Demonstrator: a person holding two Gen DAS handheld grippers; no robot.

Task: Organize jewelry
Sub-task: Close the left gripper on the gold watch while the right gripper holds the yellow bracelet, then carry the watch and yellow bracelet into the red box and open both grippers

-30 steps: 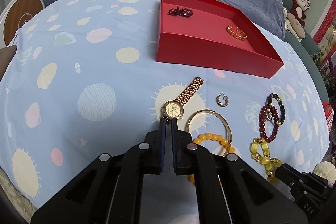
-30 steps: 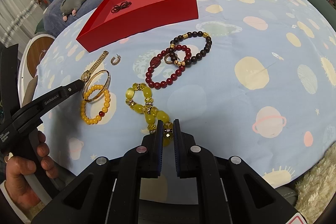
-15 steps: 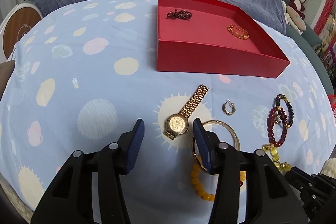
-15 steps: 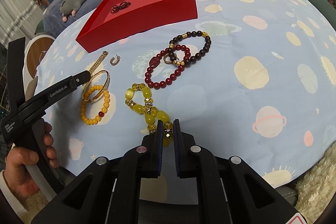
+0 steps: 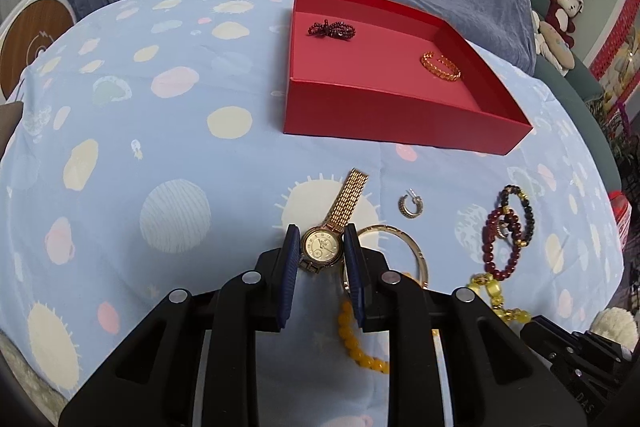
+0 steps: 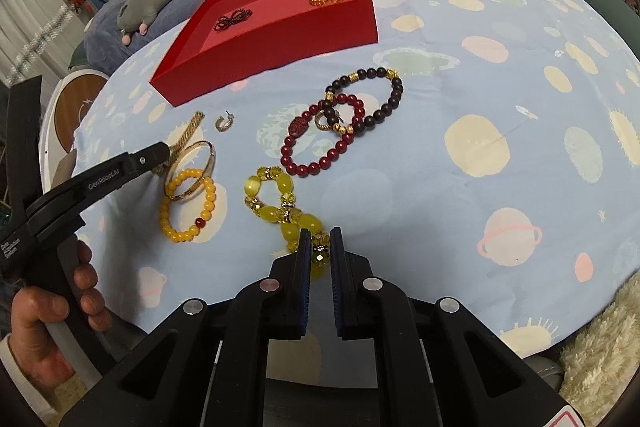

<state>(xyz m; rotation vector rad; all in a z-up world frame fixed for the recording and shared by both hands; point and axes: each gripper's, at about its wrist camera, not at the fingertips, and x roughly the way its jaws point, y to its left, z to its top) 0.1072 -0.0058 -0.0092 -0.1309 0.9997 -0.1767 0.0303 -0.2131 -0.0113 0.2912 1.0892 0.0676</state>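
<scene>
Left tool (image 5: 320, 251): jaws partly apart, straddling the round face of the gold metal-link wristwatch (image 5: 322, 246); whether the pads touch the case is hard to tell.
Wristwatch strap: runs away from the tool toward the red rectangular cardboard tray (image 5: 400, 131).
Tray contents: dark red beaded strand (image 5: 332, 30) at far left, orange beaded bracelet (image 5: 440, 66) at right.
Cloth: pale blue planet-print sheet (image 5: 160, 131).
Thin gold bangle (image 6: 192, 167): overlaps the amber bead bracelet (image 6: 188, 205).
Right tool (image 6: 320, 247): narrow gap, the yellow chunky-stone bracelet (image 6: 280, 203) lying at its tips.
</scene>
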